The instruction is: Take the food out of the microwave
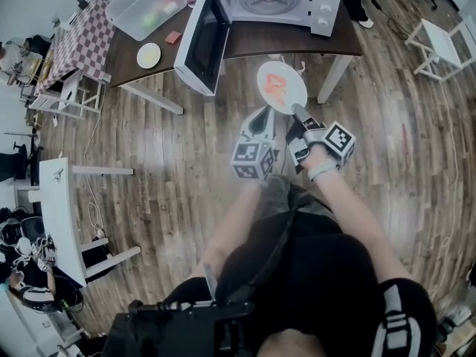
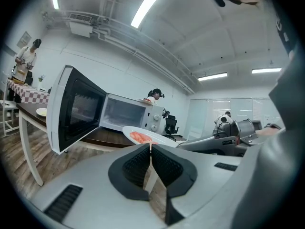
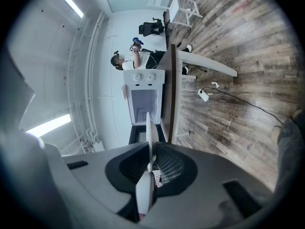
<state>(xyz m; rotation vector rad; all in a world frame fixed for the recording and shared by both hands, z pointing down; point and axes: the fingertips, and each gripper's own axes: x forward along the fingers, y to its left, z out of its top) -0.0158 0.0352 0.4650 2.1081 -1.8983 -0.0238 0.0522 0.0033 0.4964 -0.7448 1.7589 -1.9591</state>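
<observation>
A white plate (image 1: 281, 86) with orange-red food (image 1: 275, 82) on it hangs over the wood floor, in front of the microwave (image 1: 277, 2). The microwave door (image 1: 201, 42) stands wide open and the cavity looks empty. My right gripper (image 1: 295, 111) is shut on the plate's near rim. The right gripper view shows the plate (image 3: 150, 142) edge-on between the pads, with the microwave (image 3: 143, 99) beyond. My left gripper (image 1: 262, 114) is just left of the plate, shut and holding nothing. The left gripper view shows its closed jaws, with the plate (image 2: 143, 136) and the microwave (image 2: 125, 113) behind them.
The microwave sits on a dark table (image 1: 141, 58) that also carries a clear plastic bin (image 1: 146, 6) and a small yellow plate (image 1: 149, 55). A checked-cloth table (image 1: 80, 37) is at the far left. A white desk (image 1: 61, 214) stands at the left and a white rack (image 1: 446, 44) at the right.
</observation>
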